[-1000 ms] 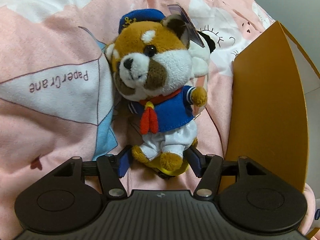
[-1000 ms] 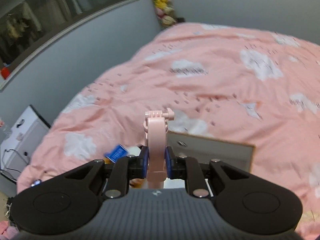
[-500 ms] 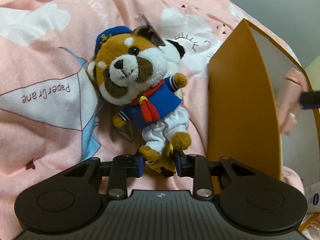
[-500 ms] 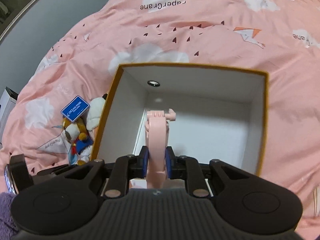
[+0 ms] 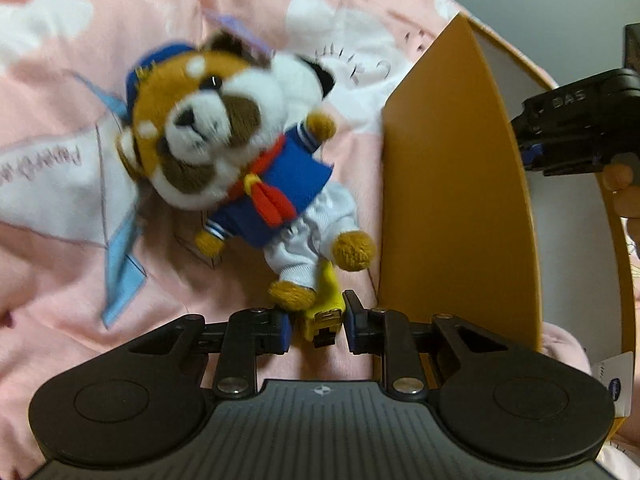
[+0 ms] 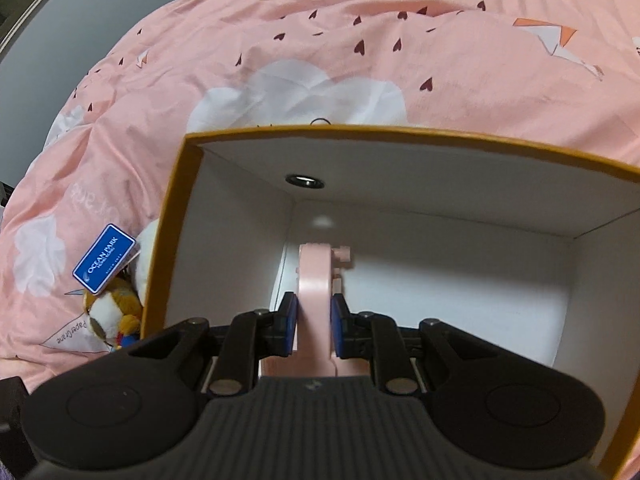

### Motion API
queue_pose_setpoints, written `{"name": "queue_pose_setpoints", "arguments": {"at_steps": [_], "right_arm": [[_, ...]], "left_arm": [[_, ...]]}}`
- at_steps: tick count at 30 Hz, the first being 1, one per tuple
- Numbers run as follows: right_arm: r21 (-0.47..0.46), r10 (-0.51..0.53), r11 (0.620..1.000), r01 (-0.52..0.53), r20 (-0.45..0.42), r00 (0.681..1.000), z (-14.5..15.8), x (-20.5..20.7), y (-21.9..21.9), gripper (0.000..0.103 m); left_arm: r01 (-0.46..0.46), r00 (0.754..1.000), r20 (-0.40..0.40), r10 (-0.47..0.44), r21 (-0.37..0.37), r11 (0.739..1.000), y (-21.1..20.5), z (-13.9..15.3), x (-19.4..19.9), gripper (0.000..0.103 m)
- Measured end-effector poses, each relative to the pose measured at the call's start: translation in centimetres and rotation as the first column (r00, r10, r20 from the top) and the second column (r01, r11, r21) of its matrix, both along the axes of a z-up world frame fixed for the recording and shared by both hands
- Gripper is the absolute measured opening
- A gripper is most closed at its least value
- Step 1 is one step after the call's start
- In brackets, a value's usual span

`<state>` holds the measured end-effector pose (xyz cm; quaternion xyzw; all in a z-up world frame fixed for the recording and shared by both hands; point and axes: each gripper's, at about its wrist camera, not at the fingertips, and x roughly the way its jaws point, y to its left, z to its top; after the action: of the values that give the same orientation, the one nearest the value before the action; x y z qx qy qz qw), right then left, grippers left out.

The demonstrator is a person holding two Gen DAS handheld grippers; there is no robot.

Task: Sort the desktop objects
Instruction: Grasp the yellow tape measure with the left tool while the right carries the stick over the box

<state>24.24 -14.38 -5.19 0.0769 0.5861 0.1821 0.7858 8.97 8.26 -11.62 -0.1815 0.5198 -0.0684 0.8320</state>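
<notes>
Claws both grip: left claw [image 5: 317, 322] pinches plush toy's [image 5: 240, 168] yellow tag [image 5: 326, 300], which may slip; right claw [image 6: 313, 320] squeezes pink mount [image 6: 316, 300] inside box [image 6: 400, 136].

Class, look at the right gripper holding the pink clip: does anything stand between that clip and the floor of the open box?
Nothing visible does. The right gripper holds the pink clip inside the box, whose white floor ahead lies bare.

left gripper [image 5: 318, 322] fingers nearly closed, right gripper [image 6: 314, 326] fingers clamped
</notes>
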Motion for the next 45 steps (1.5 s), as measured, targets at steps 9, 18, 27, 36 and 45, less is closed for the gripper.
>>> {"name": "queue_pose_setpoints", "arguments": {"at_steps": [9,18,27,36,45], "right_arm": [[0.013,0.064,0.998,-0.065,0.077,0.995,2.9,-3.1,-0.4,0.022],[-0.071,0.078,0.995,-0.068,0.160,0.984,1.4,-7.5,-0.4,0.023],[-0.154,0.186,0.977,-0.148,0.277,0.943,2.3,-9.1,2.2,0.030],[-0.186,0.269,0.956,-0.226,0.258,0.928,0.7,-8.9,4.2,0.025],[-0.166,0.198,0.973,-0.163,0.222,0.955,-0.7,-7.3,2.4,0.050]], "left_arm": [[-0.001,0.999,0.036,-0.001,0.050,0.999,-0.2,1.1,-0.9,0.022],[0.040,0.995,0.084,-0.050,0.116,0.992,-0.5,4.9,-2.9,0.022],[0.000,0.984,0.177,-0.016,0.090,0.996,0.1,8.9,-4.6,0.022],[-0.020,0.981,0.192,0.003,0.085,0.996,0.4,9.6,-4.6,0.022],[-0.033,0.981,0.193,0.018,0.077,0.997,0.8,9.6,-4.4,0.022]]}}
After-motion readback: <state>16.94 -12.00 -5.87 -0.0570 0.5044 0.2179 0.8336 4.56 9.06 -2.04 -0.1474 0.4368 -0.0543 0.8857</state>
